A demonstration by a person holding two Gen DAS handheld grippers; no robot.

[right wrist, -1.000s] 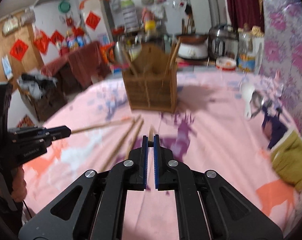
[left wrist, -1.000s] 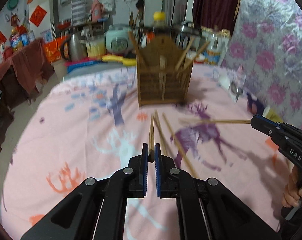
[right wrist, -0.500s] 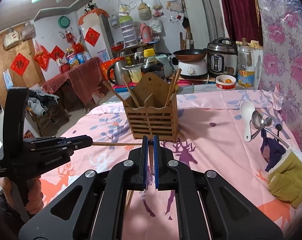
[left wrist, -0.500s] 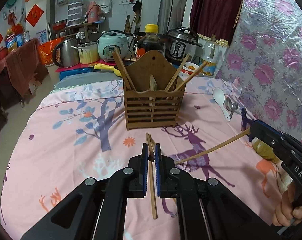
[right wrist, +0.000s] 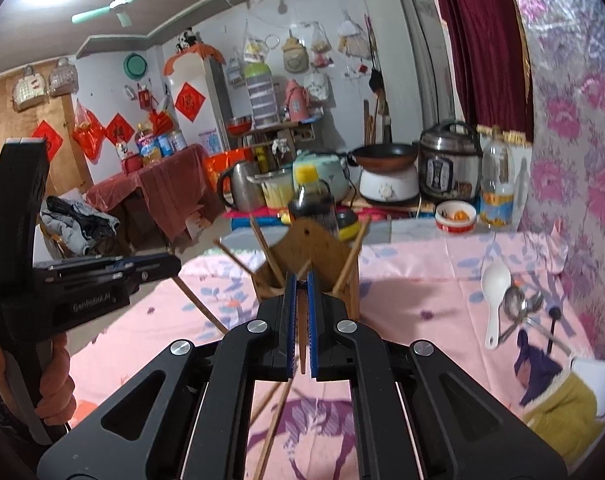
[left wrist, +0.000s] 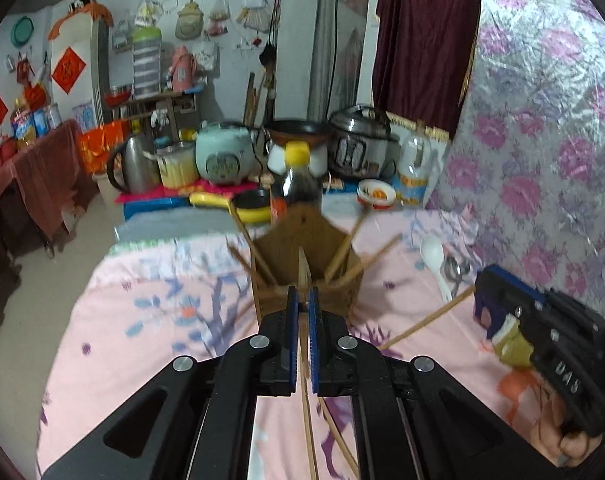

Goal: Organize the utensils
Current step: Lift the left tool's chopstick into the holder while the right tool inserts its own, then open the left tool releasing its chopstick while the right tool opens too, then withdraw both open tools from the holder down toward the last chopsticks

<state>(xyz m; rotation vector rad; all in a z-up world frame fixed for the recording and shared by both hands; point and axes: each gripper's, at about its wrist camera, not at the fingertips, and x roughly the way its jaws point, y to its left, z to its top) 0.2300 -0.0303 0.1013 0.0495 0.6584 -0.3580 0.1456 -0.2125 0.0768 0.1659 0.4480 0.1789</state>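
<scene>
Both my grippers [left wrist: 301,300] [right wrist: 301,284] have risen toward the wooden holder [left wrist: 306,268], each clamped on a chopstick [left wrist: 302,270] [right wrist: 302,344]; some stand inside, two remain loose on the cloth.

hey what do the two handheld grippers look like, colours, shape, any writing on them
Both are matte black plastic. The left gripper and right gripper each have two flat parallel fingers faced with ribbed blue pads, on angular linkage arms with silver pivot bolts. Side-on, each has a pistol-style handle; the left's body carries white lettering, too blurred to read surely.
</scene>
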